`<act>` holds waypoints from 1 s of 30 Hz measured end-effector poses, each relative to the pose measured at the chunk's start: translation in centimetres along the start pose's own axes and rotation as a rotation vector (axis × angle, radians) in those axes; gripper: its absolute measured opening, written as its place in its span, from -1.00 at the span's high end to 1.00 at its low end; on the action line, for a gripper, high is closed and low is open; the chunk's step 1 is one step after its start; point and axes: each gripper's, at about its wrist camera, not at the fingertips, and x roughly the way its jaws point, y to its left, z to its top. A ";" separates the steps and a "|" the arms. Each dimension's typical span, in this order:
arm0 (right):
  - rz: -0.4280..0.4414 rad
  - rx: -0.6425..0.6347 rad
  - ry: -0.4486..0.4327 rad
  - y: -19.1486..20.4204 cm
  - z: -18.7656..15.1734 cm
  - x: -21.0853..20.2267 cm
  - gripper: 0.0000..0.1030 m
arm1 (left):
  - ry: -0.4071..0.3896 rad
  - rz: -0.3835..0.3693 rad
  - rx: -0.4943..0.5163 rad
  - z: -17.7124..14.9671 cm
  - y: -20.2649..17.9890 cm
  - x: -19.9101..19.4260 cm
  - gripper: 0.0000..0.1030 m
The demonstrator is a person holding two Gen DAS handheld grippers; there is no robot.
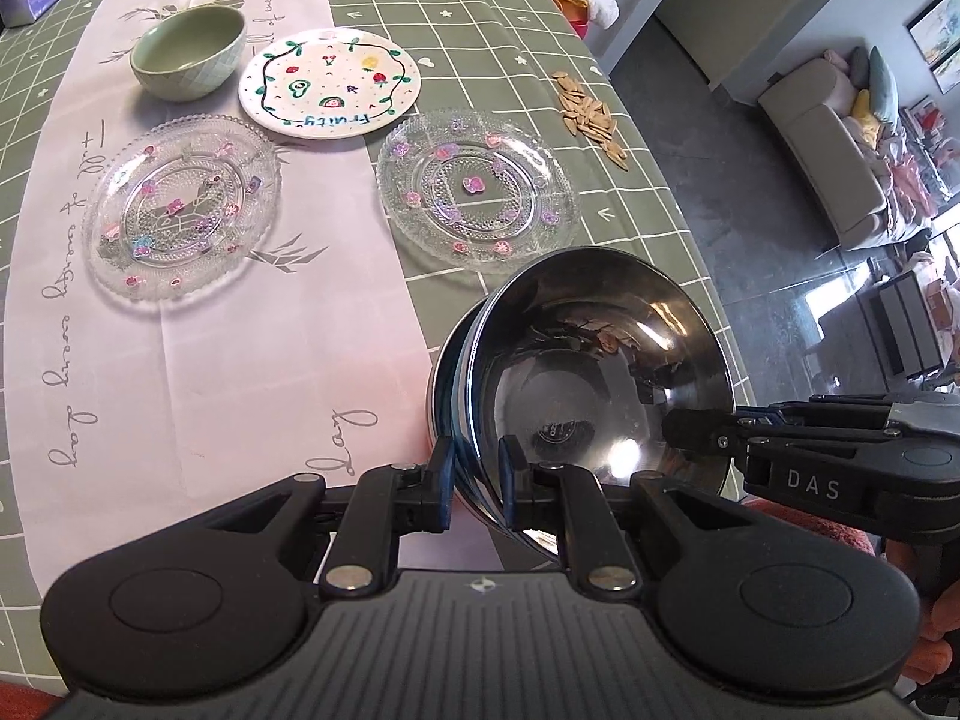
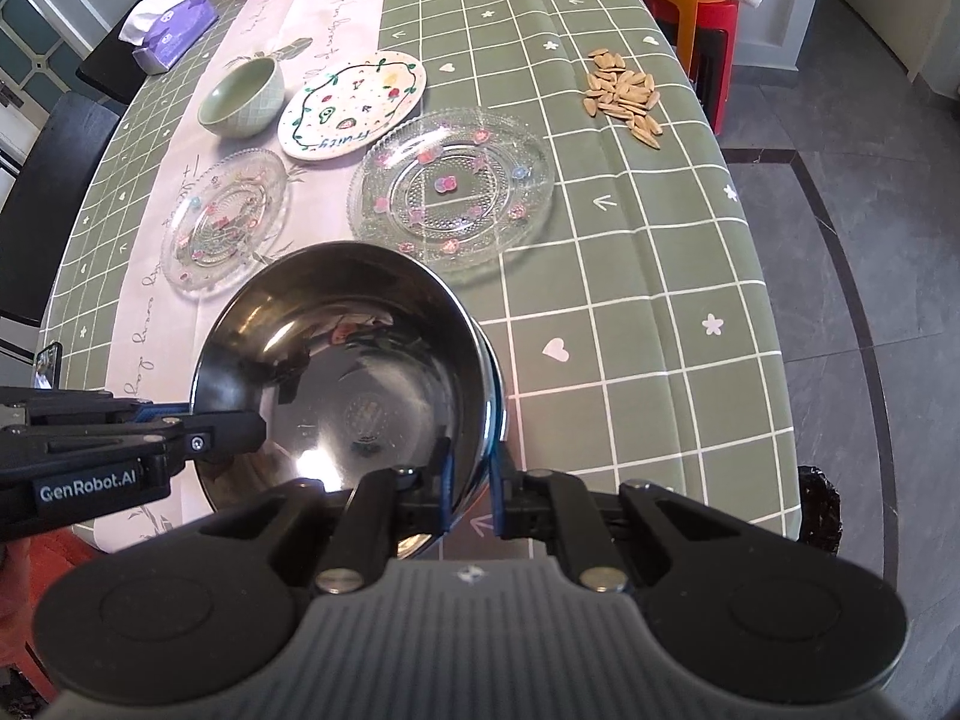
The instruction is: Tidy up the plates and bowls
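Shiny metal makes up the steel bowl (image 1: 591, 384), and each gripper pinches its rim: the left gripper (image 1: 478, 480) on one side and the right gripper (image 2: 469, 483) on the other, likely so the tilted bowl cannot slip. It hangs over the near edge of the counter (image 2: 630, 276), near a clear glass plate (image 1: 477, 198). Farther back sit another glass plate (image 1: 180, 210), a painted plate (image 1: 330, 81) and a green bowl (image 1: 189, 51), so the steel bowl probably belongs with the green one.
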 end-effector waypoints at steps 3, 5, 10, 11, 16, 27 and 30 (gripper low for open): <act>0.000 -0.001 0.005 0.0 0.1 0.3 0.81 | 0.005 0.006 0.000 0.1 0.1 0.3 0.68; 0.002 0.001 0.007 -0.1 0.1 0.4 0.81 | 0.008 0.011 0.003 0.1 0.0 0.4 0.68; -0.001 0.004 0.009 -0.1 0.2 0.6 0.81 | 0.008 0.009 0.005 0.3 0.0 0.5 0.68; -0.002 0.004 0.009 -0.1 0.2 0.6 0.81 | 0.006 0.008 0.003 0.3 0.0 0.5 0.68; 0.000 0.000 0.004 -0.1 0.1 0.6 0.74 | 0.004 0.014 0.002 0.4 0.1 0.6 0.61; -0.002 -0.009 -0.002 0.2 -0.1 0.4 0.44 | -0.006 -0.037 0.003 0.2 0.6 0.2 0.43; -0.009 -0.013 -0.015 0.2 -0.2 -0.1 0.34 | -0.038 -0.017 0.044 0.2 0.3 -0.5 0.41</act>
